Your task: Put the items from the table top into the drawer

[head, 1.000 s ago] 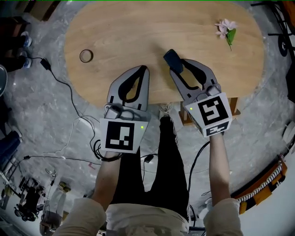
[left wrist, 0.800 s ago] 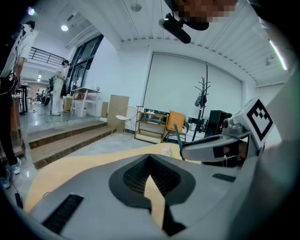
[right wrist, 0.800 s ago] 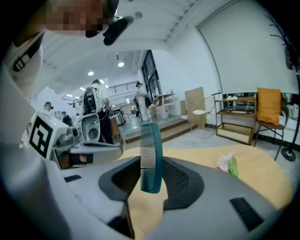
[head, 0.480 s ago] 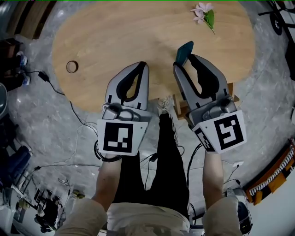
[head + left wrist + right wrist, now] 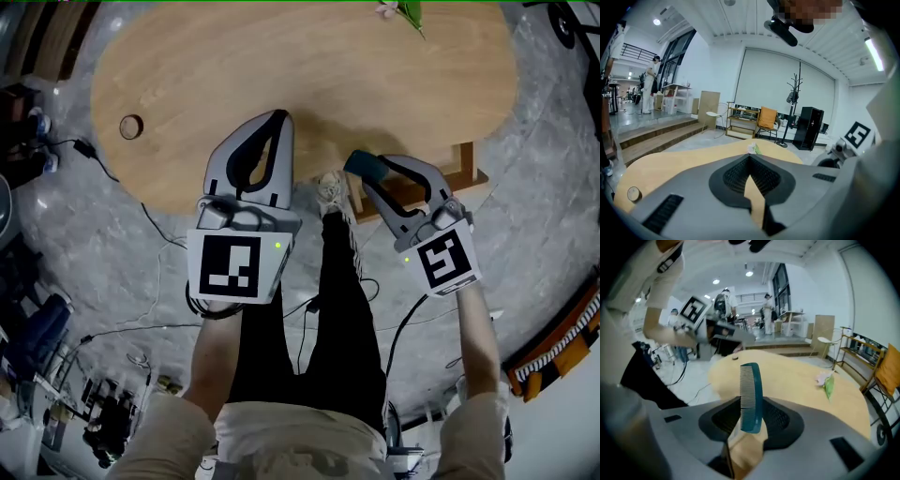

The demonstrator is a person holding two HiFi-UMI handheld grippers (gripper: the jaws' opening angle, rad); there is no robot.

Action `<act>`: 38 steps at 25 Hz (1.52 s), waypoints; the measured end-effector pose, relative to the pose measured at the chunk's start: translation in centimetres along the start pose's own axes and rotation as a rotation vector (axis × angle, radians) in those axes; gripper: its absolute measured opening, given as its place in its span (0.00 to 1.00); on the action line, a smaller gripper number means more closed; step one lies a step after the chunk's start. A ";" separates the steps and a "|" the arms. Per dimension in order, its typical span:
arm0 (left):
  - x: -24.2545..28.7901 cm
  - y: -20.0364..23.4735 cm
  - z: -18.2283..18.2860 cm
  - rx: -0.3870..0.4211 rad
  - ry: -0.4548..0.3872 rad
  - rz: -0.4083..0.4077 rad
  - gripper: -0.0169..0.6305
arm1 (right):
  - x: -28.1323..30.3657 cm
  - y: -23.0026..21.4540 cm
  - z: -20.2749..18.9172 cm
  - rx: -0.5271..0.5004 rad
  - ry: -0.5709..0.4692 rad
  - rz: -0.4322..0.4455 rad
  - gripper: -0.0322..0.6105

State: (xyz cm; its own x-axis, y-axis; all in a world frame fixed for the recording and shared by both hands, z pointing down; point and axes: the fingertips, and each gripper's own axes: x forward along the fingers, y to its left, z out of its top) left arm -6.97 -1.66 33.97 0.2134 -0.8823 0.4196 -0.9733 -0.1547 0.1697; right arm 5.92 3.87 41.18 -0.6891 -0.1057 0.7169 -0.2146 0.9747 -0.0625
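My right gripper is shut on a teal comb at the near edge of the oval wooden table. In the right gripper view the comb stands upright between the jaws of that gripper. My left gripper hovers over the table's near middle; its jaws meet at the tips with nothing between them, as the left gripper view also shows. A pink flower with a green leaf lies at the far right of the table. A small brown ring lies at the left end.
A wooden frame juts out from under the table's near right edge, beside my right gripper. The person's legs and a shoe are between the two grippers. Cables trail over the grey floor at the left.
My right gripper has pulled back with the comb from over the table to its near edge. The left gripper has stayed over the table, shifting a little sideways.
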 end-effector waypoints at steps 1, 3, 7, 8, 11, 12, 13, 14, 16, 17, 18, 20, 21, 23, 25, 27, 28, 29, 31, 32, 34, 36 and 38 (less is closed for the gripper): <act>0.1 -0.3 -0.1 0.004 0.002 -0.004 0.04 | 0.4 1.1 -2.3 -0.021 0.060 0.027 0.28; 0.2 -0.8 -0.3 0.011 0.007 -0.010 0.04 | 1.5 2.8 -7.2 -0.095 0.182 0.078 0.28; 0.5 -1.8 -0.8 0.031 0.015 -0.017 0.04 | 4.0 4.1 -16.8 -0.282 0.435 0.163 0.28; 0.6 -2.1 -0.9 0.036 0.019 -0.020 0.04 | 4.6 4.2 -18.7 -0.336 0.490 0.182 0.28; 0.6 -2.7 -1.3 0.043 0.033 -0.028 0.04 | 6.0 4.7 -22.0 -0.440 0.595 0.241 0.28; 0.6 -2.9 -1.4 0.044 0.037 -0.030 0.04 | 6.5 4.8 -22.6 -0.447 0.616 0.256 0.28; 0.5 -3.0 -1.5 0.045 0.041 -0.032 0.04 | 6.9 4.9 -23.2 -0.449 0.636 0.265 0.28; 0.4 -3.2 -1.7 0.047 0.045 -0.034 0.04 | 7.3 4.8 -23.8 -0.449 0.655 0.269 0.28; 0.5 -3.6 -2.0 0.054 0.051 -0.039 0.04 | 7.9 4.3 -24.9 -0.444 0.693 0.264 0.28; 0.5 -3.8 -2.2 0.057 0.053 -0.042 0.04 | 8.1 3.9 -25.4 -0.438 0.710 0.258 0.28; 0.6 -3.9 -2.4 0.059 0.056 -0.045 0.04 | 8.2 3.7 -25.8 -0.432 0.725 0.253 0.28; 0.6 -4.1 -2.7 0.059 0.063 -0.048 0.04 | 8.6 3.3 -26.4 -0.426 0.745 0.249 0.28; 0.6 -4.1 -2.8 0.059 0.064 -0.048 0.04 | 8.7 3.3 -26.6 -0.426 0.753 0.254 0.28; 0.6 -4.2 -2.9 0.059 0.066 -0.051 0.04 | 8.9 3.6 -27.1 -0.422 0.776 0.280 0.29; 0.6 -4.2 -3.0 0.058 0.066 -0.052 0.04 | 9.0 3.8 -27.6 -0.418 0.806 0.288 0.29; 0.6 -4.2 -3.0 0.054 0.068 -0.052 0.04 | 9.1 3.7 -27.8 -0.416 0.811 0.266 0.33; 0.6 -4.2 -3.0 0.053 0.070 -0.052 0.04 | 9.2 3.6 -27.7 -0.401 0.806 0.253 0.37; 0.7 -4.2 -3.0 0.051 0.071 -0.051 0.04 | 9.3 3.5 -27.6 -0.376 0.800 0.242 0.39; 0.7 -4.1 -3.1 0.051 0.071 -0.051 0.04 | 9.3 3.3 -27.5 -0.338 0.797 0.236 0.43; 0.7 -4.0 -3.0 0.052 0.068 -0.051 0.04 | 9.3 3.3 -27.4 -0.332 0.796 0.237 0.43; 0.7 -3.9 -2.8 0.052 0.059 -0.051 0.04 | 9.1 3.2 -26.8 -0.326 0.778 0.235 0.43; 0.5 -3.8 -2.5 0.049 0.054 -0.052 0.04 | 8.8 3.3 -25.4 -0.300 0.733 0.216 0.43; 0.2 -3.7 -2.3 0.043 0.050 -0.051 0.04 | 8.1 3.3 -23.5 -0.277 0.680 0.187 0.41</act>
State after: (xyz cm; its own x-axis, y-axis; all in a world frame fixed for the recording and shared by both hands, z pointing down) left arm -3.13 -0.21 35.45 0.2657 -0.8498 0.4553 -0.9635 -0.2185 0.1544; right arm 15.92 10.83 63.12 -0.0985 0.1236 0.9874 0.1077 0.9878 -0.1129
